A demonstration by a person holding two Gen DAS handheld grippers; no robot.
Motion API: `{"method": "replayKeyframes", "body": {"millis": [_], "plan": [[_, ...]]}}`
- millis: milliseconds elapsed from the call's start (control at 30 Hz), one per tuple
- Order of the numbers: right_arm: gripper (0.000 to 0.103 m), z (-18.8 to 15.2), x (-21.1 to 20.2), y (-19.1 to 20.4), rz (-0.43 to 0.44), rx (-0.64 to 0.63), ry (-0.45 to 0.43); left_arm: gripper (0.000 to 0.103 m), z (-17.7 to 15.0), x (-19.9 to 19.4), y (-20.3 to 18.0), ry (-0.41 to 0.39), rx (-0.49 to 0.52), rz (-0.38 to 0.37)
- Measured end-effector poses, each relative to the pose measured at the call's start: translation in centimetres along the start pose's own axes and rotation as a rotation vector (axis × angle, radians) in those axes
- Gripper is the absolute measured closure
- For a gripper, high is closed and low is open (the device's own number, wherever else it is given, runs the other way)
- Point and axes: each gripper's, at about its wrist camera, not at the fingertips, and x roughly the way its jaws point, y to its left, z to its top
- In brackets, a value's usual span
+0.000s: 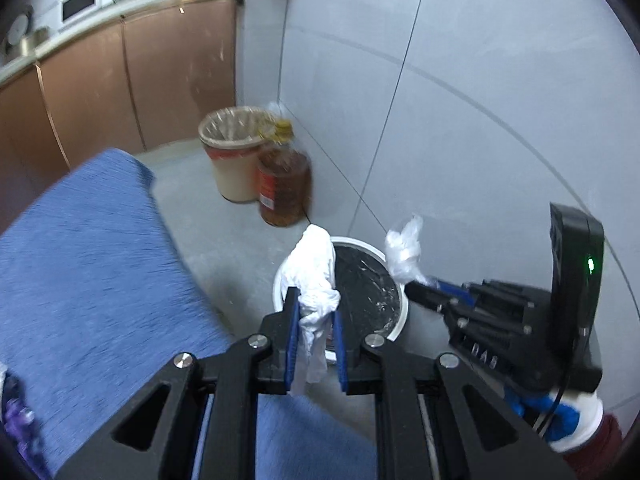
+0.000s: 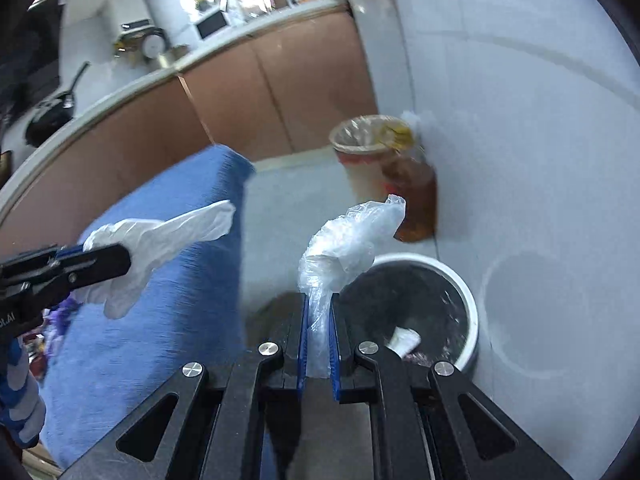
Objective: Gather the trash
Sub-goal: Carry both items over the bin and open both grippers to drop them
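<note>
My left gripper (image 1: 316, 300) is shut on a white disposable glove (image 1: 314, 268) and holds it over the near rim of a white trash bin with a black liner (image 1: 370, 280). The glove also shows in the right wrist view (image 2: 160, 240), hanging from the left gripper (image 2: 120, 258). My right gripper (image 2: 319, 304) is shut on a crumpled clear plastic bag (image 2: 348, 236), just left of the bin (image 2: 420, 292). In the left wrist view the right gripper (image 1: 412, 284) holds the bag (image 1: 404, 250) at the bin's far right rim. A white scrap (image 2: 406, 338) lies in the bin.
A blue cloth-covered table (image 1: 92, 264) fills the left side. A beige lined bin (image 1: 232, 152) and a large amber oil bottle (image 1: 284, 184) stand on the floor by the grey tiled wall (image 1: 480, 120). Brown cabinets (image 1: 100, 88) run along the back.
</note>
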Motion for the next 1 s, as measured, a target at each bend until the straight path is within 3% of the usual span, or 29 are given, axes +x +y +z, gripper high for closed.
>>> {"method": "replayKeyframes", "body": {"millis": [233,467,600,667,833,1000], "plan": [[0.093,-0.8,4.2,-3.5,-0.052,0.062,0.076,0.089,1.8,8.1,-0.5,0.089,-0.019,-0.04],[0.09,-0.9,7.8,-5.9,-0.108,0.092,0.122,0.087,2.0,12.9,-0.6,0.15,-0.062,-0.069],[0.074,-1.6,9.0,-6.5,-0.157,0.1,0.149,0.085,2.5,13.9,-0.7,0.165,-0.075,-0.087],[0.067,-2.1,9.1,-6.7,-0.165,0.103,0.158,0.078,2.6,14.1,-0.7,0.161,-0.08,-0.091],[0.062,-2.6,8.5,-6.6,-0.182,0.101,0.162,0.068,2.7,13.9,-0.4,0.148,-0.103,-0.112],[0.06,-2.6,7.1,-6.1,-0.197,0.1,0.14,0.067,2.8,12.7,0.0,0.12,-0.132,-0.135]]}}
